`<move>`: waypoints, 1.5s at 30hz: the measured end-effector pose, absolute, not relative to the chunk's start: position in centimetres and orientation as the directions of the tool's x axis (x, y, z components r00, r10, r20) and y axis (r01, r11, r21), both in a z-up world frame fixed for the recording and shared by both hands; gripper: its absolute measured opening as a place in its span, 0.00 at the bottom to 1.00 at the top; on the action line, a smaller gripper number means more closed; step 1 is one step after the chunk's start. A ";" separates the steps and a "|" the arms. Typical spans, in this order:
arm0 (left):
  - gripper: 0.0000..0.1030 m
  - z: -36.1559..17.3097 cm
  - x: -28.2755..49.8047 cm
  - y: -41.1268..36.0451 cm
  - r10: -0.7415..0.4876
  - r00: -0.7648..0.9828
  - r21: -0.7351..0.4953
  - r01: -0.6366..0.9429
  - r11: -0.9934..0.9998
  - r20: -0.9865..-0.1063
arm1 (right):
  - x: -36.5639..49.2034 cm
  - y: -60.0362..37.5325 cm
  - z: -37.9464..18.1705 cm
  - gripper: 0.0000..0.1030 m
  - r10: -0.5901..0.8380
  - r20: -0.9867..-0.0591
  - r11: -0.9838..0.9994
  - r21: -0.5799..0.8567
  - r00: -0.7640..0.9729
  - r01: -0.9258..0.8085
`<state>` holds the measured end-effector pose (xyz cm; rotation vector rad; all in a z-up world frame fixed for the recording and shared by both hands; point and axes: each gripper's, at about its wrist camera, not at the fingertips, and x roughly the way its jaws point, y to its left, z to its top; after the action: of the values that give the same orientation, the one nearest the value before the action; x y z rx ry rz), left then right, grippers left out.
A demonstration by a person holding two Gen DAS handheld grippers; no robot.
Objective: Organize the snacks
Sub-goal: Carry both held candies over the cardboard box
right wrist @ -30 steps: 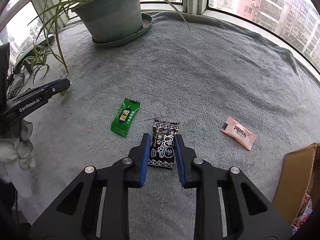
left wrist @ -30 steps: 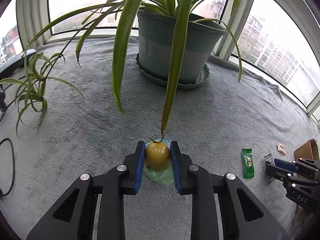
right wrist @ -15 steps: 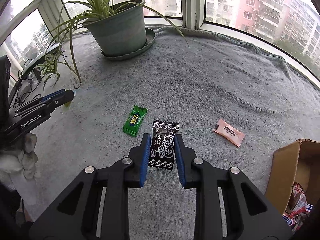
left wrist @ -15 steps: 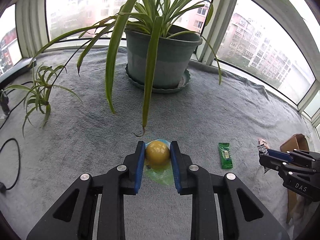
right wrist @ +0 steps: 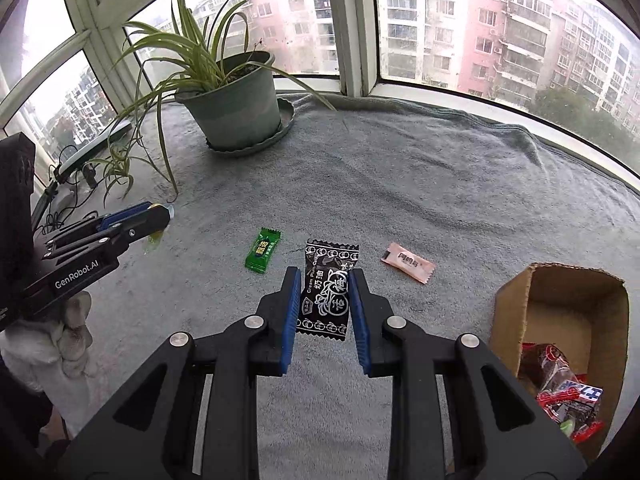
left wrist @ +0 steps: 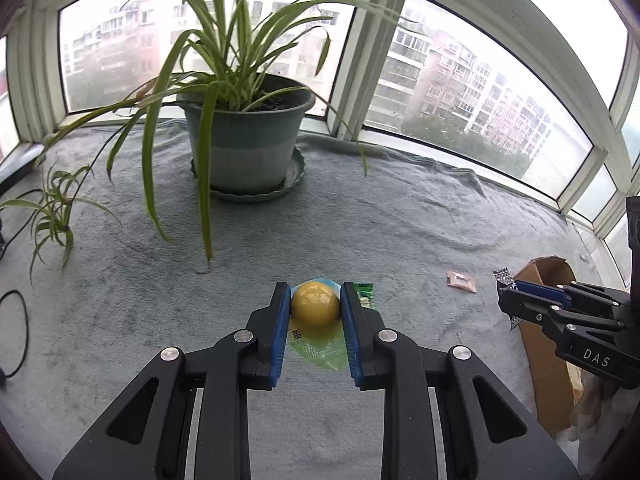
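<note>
Left wrist view: my left gripper (left wrist: 315, 308) is clamped on the yellow jelly cup (left wrist: 314, 306), the ball of it pinched between both blue pads right at twelve o'clock, its green wrapper hanging below. Behind my right pad, at one o'clock, the green candy (left wrist: 365, 293) peeks out on the grey blanket (left wrist: 400, 232); the pink sachet (left wrist: 461, 281) lies at two o'clock, and the cardboard box (left wrist: 544, 344) sits at three, just behind my other tool. Compared with half a second ago, the potted plant (left wrist: 248, 148) has dropped farther away and the green candy has slid in behind my pad. Right wrist view: my right gripper (right wrist: 325, 300) is squeezed onto the black plum candy (right wrist: 327, 287), upright between the pads at twelve o'clock. Green candy (right wrist: 263, 249) at eleven, pink sachet (right wrist: 407, 262) at one, the box (right wrist: 560, 320) at three, with red wrappers inside, showing far more of its inside than before.
</note>
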<state>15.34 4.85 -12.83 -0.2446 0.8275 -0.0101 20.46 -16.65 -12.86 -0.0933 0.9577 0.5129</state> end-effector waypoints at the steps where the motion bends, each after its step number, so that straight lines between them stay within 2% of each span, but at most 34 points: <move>1: 0.23 -12.6 15.4 4.3 -0.114 0.679 -0.223 -0.076 0.972 -0.725 | 20.4 -17.3 -12.6 0.25 0.375 -0.797 0.881 0.147 0.474 -0.449; 19: 0.23 -10.3 17.6 -5.6 -0.264 0.664 -0.238 0.132 0.962 -0.699 | 20.5 -29.6 -10.0 0.24 0.266 -0.763 0.955 0.127 0.589 -0.267; 32: 0.23 -10.8 19.6 -15.6 -0.380 0.583 -0.241 0.304 0.922 -0.718 | 21.1 -36.9 -12.1 0.24 0.174 -0.787 0.984 0.111 0.591 -0.142; 45: 0.23 -11.2 20.8 -22.6 -0.433 0.530 -0.219 0.419 0.881 -0.729 | 22.2 -40.2 -14.4 0.25 0.143 -0.809 0.990 0.121 0.570 -0.076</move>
<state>20.83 -22.63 -11.18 -0.0179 0.8751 -0.5084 22.19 -40.21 -14.35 0.0752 0.9564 0.1289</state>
